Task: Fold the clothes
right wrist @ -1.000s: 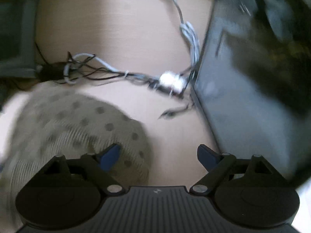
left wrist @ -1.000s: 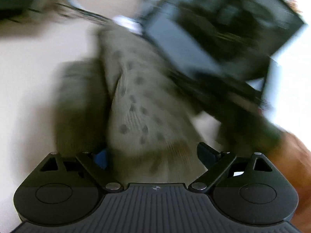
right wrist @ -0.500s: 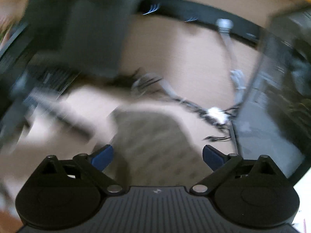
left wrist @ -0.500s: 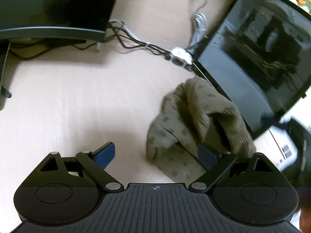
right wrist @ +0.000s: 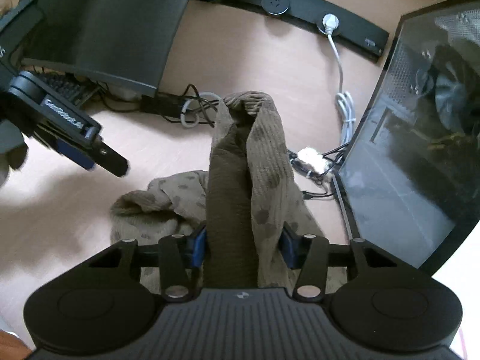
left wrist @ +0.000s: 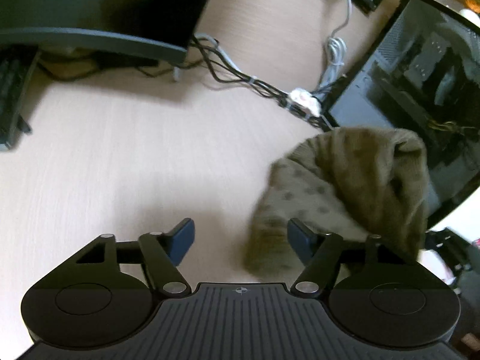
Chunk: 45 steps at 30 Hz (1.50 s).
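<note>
An olive knitted garment with dark dots (right wrist: 168,192) lies crumpled on the pale wooden desk (right wrist: 255,60). A ribbed fold of the garment (right wrist: 264,156) stands up between the jaws of my right gripper (right wrist: 243,246). Its jaws are closing and both blue pads (right wrist: 199,247) touch the cloth. In the left wrist view the garment (left wrist: 354,180) sits at the right, against my left gripper's right finger (left wrist: 300,240). My left gripper (left wrist: 241,238) hovers over bare desk with its jaws closing and nothing pressed between them. The left gripper (right wrist: 99,159) also shows at the left of the right wrist view, apart from the cloth.
A curved monitor (right wrist: 99,30) stands at the back left. A glass-sided computer case (right wrist: 420,150) walls off the right. Tangled cables (right wrist: 198,111) and a white connector (right wrist: 312,157) lie behind the garment. A black socket strip (right wrist: 300,9) runs along the back edge. A keyboard (left wrist: 12,90) is far left.
The garment left the left gripper's front and now lies to its right. The right gripper swung over the garment and narrowed onto a raised fold. Both pairs of jaws stand narrower.
</note>
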### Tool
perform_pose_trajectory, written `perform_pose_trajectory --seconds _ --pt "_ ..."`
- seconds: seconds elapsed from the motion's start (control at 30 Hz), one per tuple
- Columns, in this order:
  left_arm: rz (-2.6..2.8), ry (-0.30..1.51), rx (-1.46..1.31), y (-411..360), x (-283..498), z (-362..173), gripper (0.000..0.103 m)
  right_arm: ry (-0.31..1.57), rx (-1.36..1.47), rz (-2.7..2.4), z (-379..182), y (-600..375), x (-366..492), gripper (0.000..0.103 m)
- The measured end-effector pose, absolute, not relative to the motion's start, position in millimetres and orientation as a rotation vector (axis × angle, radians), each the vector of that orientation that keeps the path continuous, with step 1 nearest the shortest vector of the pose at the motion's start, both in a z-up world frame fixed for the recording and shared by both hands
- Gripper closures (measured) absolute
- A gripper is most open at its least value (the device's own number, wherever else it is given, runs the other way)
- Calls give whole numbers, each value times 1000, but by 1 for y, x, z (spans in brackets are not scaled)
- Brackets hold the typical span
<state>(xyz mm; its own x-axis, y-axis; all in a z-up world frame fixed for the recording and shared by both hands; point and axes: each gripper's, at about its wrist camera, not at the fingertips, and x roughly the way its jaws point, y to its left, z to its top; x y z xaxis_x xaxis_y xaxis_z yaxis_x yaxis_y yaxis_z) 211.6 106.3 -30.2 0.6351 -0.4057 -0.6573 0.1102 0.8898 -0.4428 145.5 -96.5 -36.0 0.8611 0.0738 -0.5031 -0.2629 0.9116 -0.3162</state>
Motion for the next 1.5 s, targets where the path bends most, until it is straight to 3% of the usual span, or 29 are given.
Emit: perform_pose_trajectory --seconds 0.13,0.23,0.3,0.47,0.57,0.7,0.9,1.03,1.13,1.3,1.37,1.5 --pt "-378 873 -345 81 210 -37 50 505 -480 111 -52 -93 154 51" --pt "-387 890 -287 65 214 -42 51 514 -484 123 -58 -97 158 52" --pt "-384 899 -262 61 218 -47 57 505 -513 146 -55 -96 156 88" --pt "-387 903 -258 65 227 -49 63 426 -631 286 -23 -63 119 93" --pt "-381 907 -290 79 230 -45 66 484 -714 367 -41 -39 109 93" --pt "-337 853 -331 114 220 -19 64 537 -758 373 -63 -26 109 92" --pt "-468 662 -382 125 200 46 51 570 -734 410 -68 -18 117 92" --pt "-615 715 -410 94 212 39 46 579 -717 428 -67 -16 122 91" --pt "-588 825 -396 77 228 6 50 593 -631 469 -57 -25 120 81" --pt "-521 879 -449 92 242 -27 56 633 -268 519 -10 -100 117 36" --pt "-522 879 -448 96 242 -30 57 625 -141 427 1 -137 121 26" --pt "-525 877 -423 98 243 -31 56 687 123 210 -13 -195 155 25"
